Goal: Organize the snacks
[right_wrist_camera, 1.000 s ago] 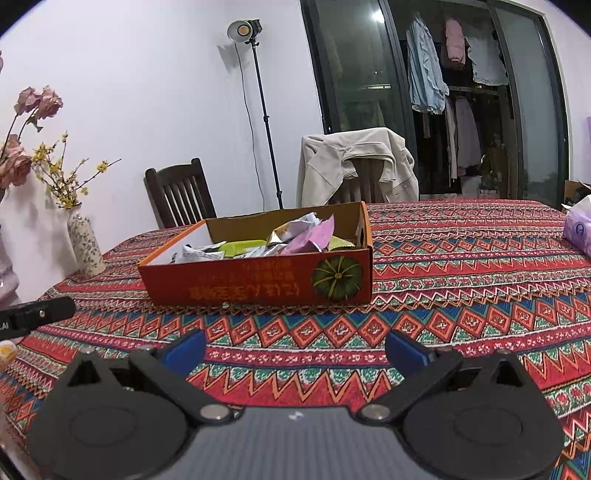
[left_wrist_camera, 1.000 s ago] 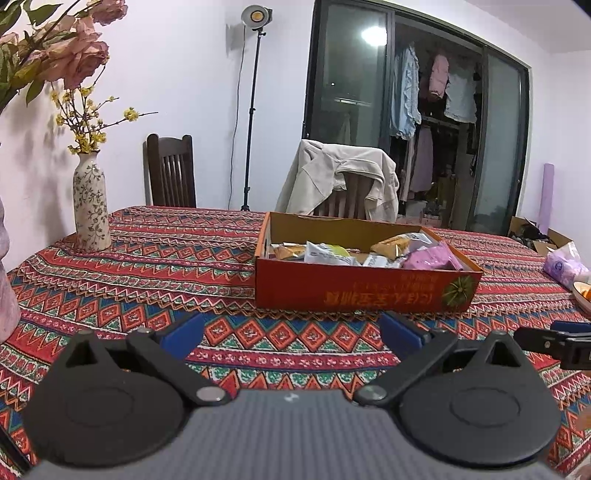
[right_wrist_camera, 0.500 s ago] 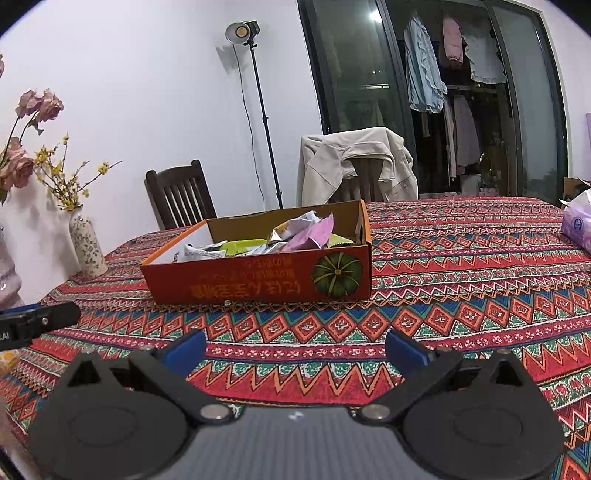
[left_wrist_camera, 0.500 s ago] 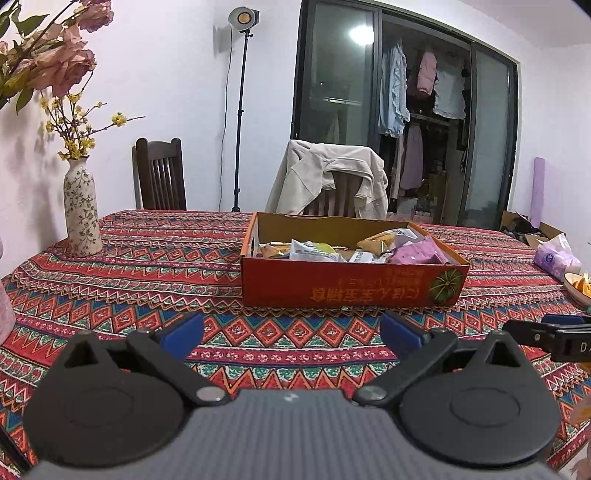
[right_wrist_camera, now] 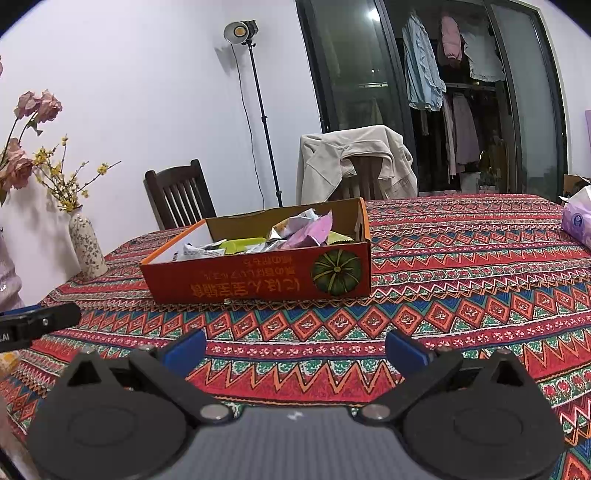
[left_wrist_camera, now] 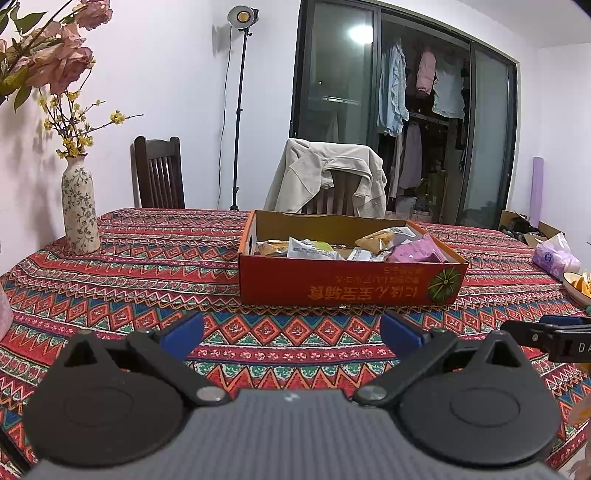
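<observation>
**Kid:** What's in front of u rn?

**Me:** A red cardboard box (left_wrist_camera: pixel 351 284) on the table w/ the stripy red cloth (left_wrist_camera: pixel 155 273). It has a green pumpkin pic (right_wrist_camera: pixel 336 272) on the front, at its right end. The writing on it is upside down.

**Kid:** Where r the snacks?

**Me:** All in the box. A pink packet (left_wrist_camera: pixel 417 253) on the right side, an orange-yellow one (left_wrist_camera: pixel 376 238) just behind it, a white one (left_wrist_camera: pixel 310 251) near the middle. In my right cam I also see a lime green packet (right_wrist_camera: pixel 243 244). They lie in a messy pile, touching each other.

**Kid:** And ur tongs?

**Me:** My left gripper (left_wrist_camera: pixel 291 328) is wide apart, blue pads (left_wrist_camera: pixel 183 330) far from each other, nothing btwn them. My right gripper (right_wrist_camera: pixel 295 347) is the same, spread wide, holding nothing. Both hang over the cloth, near the box's front but not touching it. Left cam sees the right one's black tip at its right edge.

**Kid:** Other stuff?

**Me:** A flowery vase (left_wrist_camera: pixel 79 210) w/ yellow twigs at the left, well apart from the box. A purple tissue pack (left_wrist_camera: pixel 556 254) far right. A chair w/ a beige jacket (left_wrist_camera: pixel 328 173) behind the table, plus a lamp on a stand (left_wrist_camera: pixel 240 18).
</observation>
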Available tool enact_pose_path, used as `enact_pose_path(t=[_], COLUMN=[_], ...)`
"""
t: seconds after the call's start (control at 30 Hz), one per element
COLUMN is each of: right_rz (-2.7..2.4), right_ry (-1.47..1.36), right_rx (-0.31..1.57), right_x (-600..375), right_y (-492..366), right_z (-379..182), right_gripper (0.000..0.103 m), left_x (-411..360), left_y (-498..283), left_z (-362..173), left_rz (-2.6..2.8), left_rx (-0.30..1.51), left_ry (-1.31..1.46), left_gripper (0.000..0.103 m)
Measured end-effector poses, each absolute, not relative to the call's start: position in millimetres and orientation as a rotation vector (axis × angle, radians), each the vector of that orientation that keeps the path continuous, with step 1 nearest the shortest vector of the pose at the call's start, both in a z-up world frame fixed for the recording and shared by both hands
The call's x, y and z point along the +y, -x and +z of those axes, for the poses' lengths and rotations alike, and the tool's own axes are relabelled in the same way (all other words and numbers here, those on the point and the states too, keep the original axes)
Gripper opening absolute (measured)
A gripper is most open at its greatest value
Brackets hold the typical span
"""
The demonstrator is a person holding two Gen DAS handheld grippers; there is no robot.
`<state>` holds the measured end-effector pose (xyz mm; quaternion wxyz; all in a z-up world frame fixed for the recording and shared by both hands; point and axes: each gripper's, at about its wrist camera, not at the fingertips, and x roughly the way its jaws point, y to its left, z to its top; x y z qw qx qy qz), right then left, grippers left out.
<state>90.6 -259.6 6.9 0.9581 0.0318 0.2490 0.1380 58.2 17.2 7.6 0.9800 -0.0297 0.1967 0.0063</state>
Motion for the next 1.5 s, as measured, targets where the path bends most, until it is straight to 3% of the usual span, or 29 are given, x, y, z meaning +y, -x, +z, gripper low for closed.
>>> enact_pose_path(t=[1.5], right_rz=[0.298], right_ry=[-0.07], right_rx=[0.507], right_x=[-258.3], right_y=[-90.8], right_z=[2.7], right_gripper=[0.103], left_x=[13.5], left_y=[-57.4], left_z=[5.8], left_rz=[0.001], left_rx=[0.394], left_ry=[0.044], left_gripper=[0.103])
